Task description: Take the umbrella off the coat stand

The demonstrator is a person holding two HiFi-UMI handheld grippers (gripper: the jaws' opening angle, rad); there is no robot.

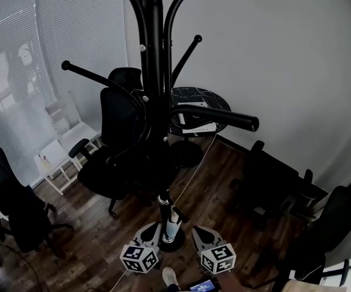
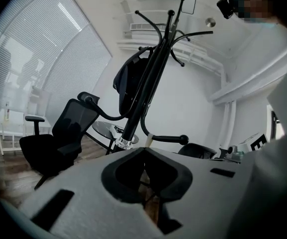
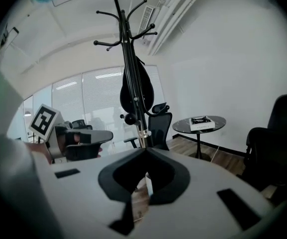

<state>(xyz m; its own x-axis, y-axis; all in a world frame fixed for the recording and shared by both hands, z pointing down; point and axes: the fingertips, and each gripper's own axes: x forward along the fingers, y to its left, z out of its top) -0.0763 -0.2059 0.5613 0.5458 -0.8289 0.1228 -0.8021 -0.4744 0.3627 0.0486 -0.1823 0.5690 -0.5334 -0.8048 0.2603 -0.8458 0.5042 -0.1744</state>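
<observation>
Left gripper [image 2: 143, 151] and right gripper [image 3: 145, 151] are held low on either side of the coat stand [image 1: 152, 53] base, jaws pressed together with nothing pinched. Higher up, the folded black umbrella [image 3: 135, 91] is seen hanging against the pole, below the hooks.

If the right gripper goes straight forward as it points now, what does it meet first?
Most likely the coat stand pole, low down by its pale collar, though depth is unclear. The umbrella hangs higher, above that line.
</observation>
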